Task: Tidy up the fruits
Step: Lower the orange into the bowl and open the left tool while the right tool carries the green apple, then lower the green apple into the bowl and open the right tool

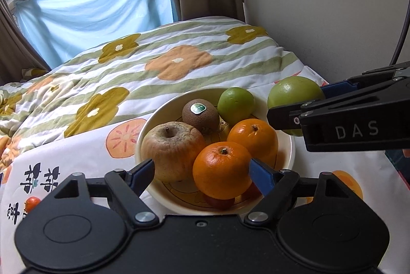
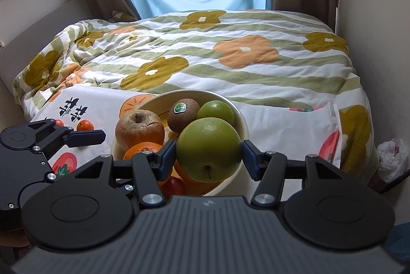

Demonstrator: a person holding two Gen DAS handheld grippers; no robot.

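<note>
We see right gripper (image 2: 209, 154) clamped on green apple (image 2: 208, 149), held above bowl (image 2: 237, 117) rim. Left gripper (image 1: 202, 172) stands spread, pads clear of near orange (image 1: 221, 170) in bowl. We judge apple firm, smooth, moderately heavy, bruisable: hold across widest girth.

Bed (image 2: 256, 74) under a striped quilt, a printed cloth at its near end

The quilt (image 1: 159, 61) has green stripes with orange and mustard flowers and is rumpled toward the left. A white cloth (image 2: 282, 125) printed with persimmons and dark characters lies on the near edge, and a cream bowl (image 1: 289, 145) of fruit stands on that cloth
</note>
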